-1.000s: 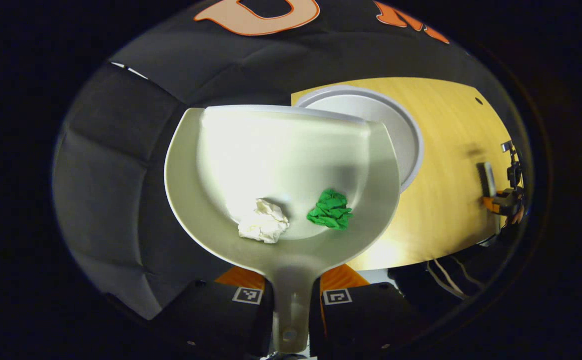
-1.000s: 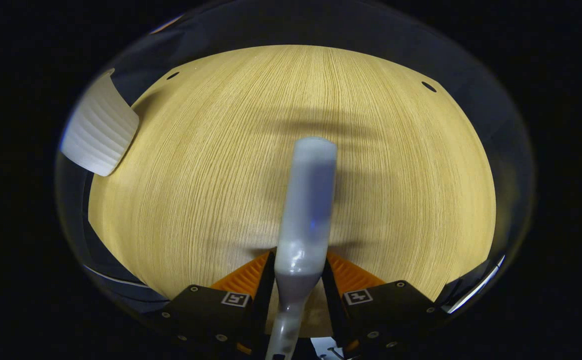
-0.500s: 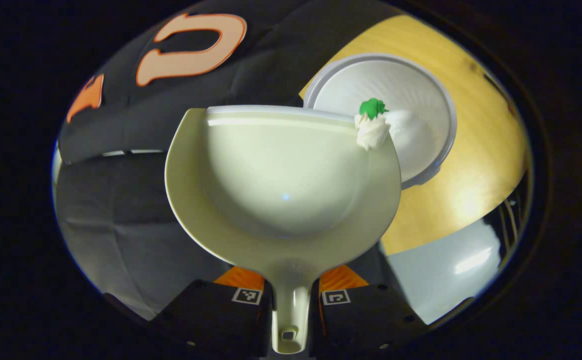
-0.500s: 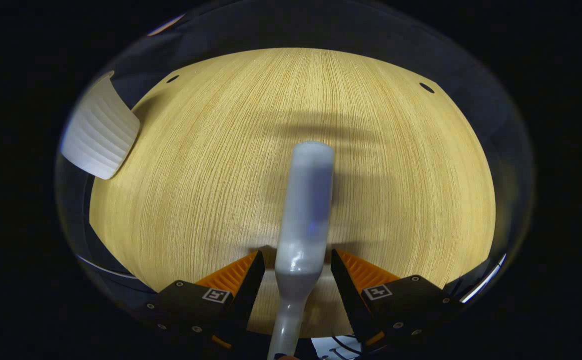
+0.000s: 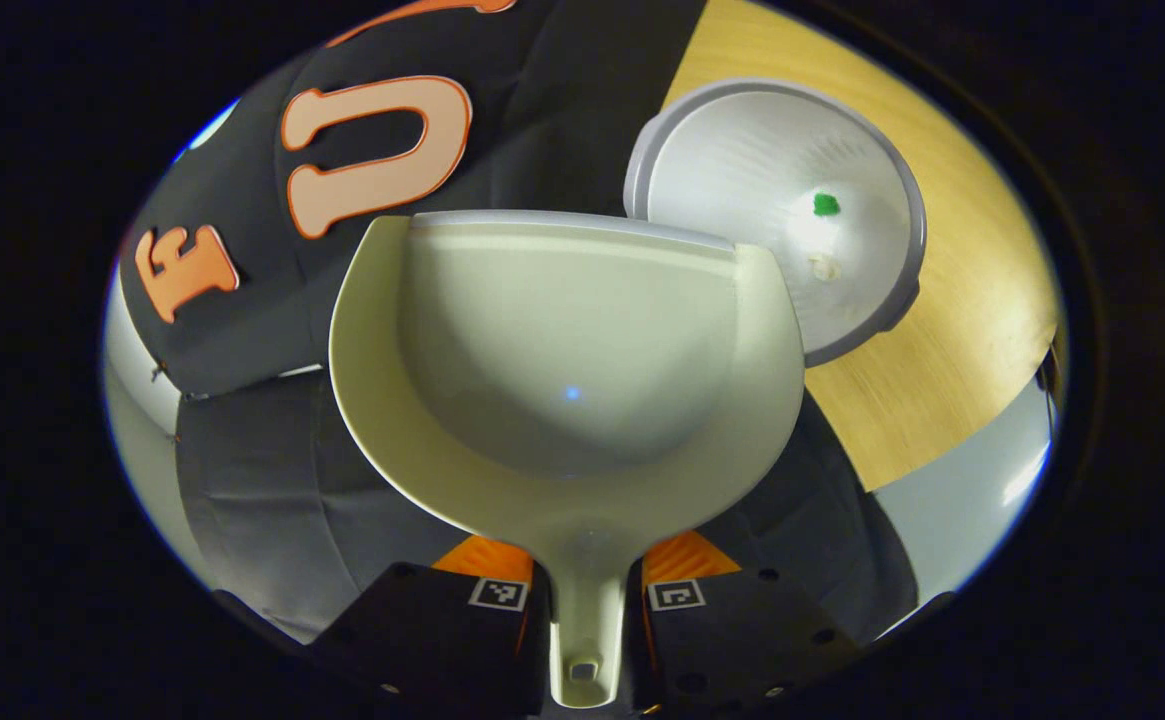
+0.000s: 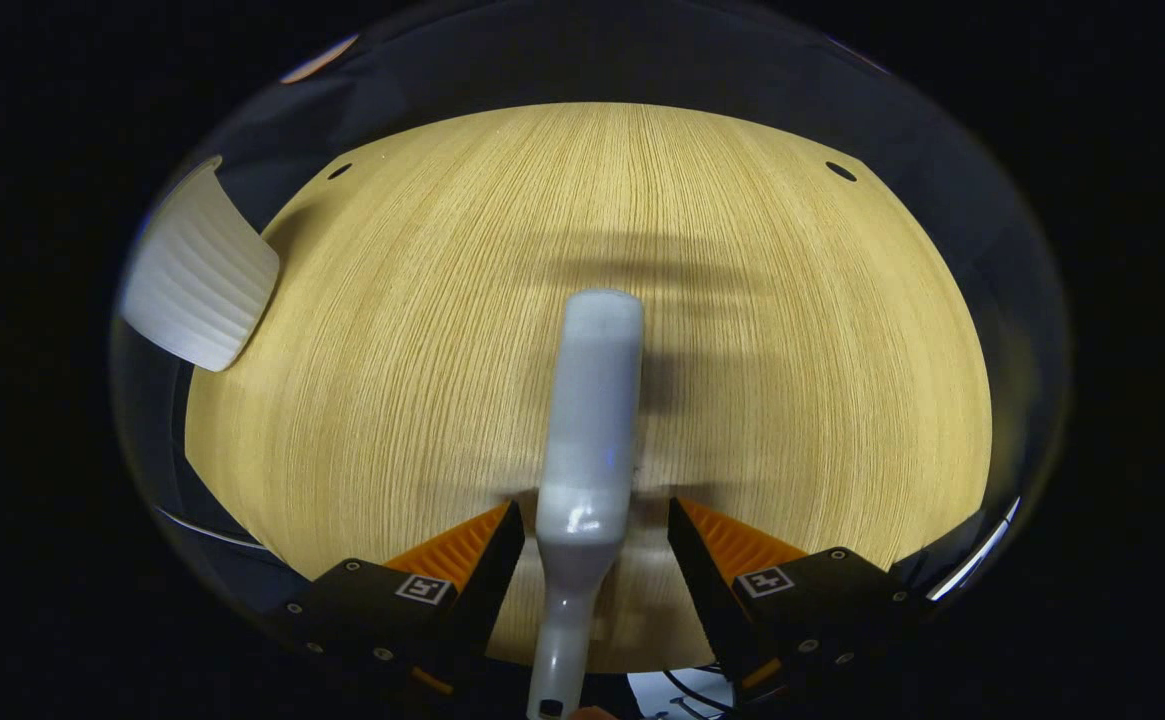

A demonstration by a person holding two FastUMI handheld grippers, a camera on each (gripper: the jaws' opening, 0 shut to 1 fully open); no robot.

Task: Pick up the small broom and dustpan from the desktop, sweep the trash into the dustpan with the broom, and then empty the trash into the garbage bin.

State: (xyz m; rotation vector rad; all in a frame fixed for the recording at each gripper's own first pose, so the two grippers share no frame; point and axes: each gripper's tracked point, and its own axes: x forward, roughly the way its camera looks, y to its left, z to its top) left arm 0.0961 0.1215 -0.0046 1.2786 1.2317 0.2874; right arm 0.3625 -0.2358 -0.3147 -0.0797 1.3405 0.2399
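In the left gripper view, the left gripper [image 5: 585,600] clamps the dustpan [image 5: 567,370] by its handle; the pan tilts beside the white garbage bin [image 5: 887,300], where a green scrap [image 5: 825,204] and probably a white wad [image 5: 824,267] lie. In the right gripper view, the right gripper [image 6: 587,545] stands spread apart around the broom [image 6: 592,420], which rests on the wooden desktop [image 6: 392,350], neither finger touching.

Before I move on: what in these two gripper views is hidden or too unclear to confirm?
- Left gripper view: the white round bin's near rim, hidden behind the pale green plastic dustpan.
- Left gripper view: the bin's small white scrap, too small to identify.
- Right gripper view: the white broom's bristles, hidden.
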